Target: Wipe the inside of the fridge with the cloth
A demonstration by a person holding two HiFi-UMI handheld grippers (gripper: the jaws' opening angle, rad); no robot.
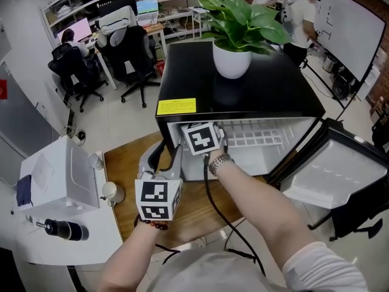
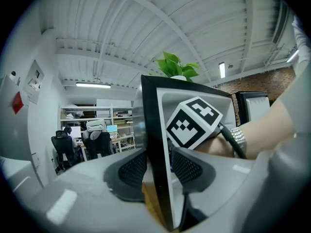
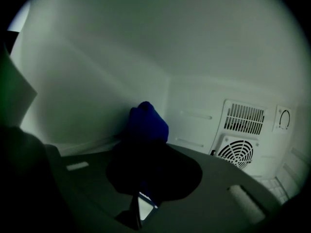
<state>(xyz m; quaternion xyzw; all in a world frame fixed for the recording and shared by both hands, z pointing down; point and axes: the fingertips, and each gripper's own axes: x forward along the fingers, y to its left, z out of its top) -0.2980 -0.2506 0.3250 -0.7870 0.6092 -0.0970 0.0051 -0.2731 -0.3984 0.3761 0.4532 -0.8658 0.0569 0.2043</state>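
A black mini fridge (image 1: pixel 243 96) stands on the wooden table with its door (image 1: pixel 340 175) swung open to the right. My left gripper (image 2: pixel 158 166) is shut on the front edge of the fridge's left wall (image 2: pixel 154 130), one pad on each side; in the head view it (image 1: pixel 172 146) sits at the fridge's left front corner. My right gripper (image 3: pixel 148 147) reaches into the white interior, shut on a dark blue cloth (image 3: pixel 148 123) that is bunched against the left inner wall near the back corner. Its marker cube (image 1: pixel 202 137) shows at the fridge opening; its jaws are hidden there.
A potted plant (image 1: pixel 234 35) stands on the fridge top. A fan grille (image 3: pixel 235 152) is on the back wall inside. A white shelf (image 1: pixel 255 132) spans the upper interior. A white box (image 1: pixel 61 175) and a cup (image 1: pixel 112 192) sit to the left. Office chairs and people are behind.
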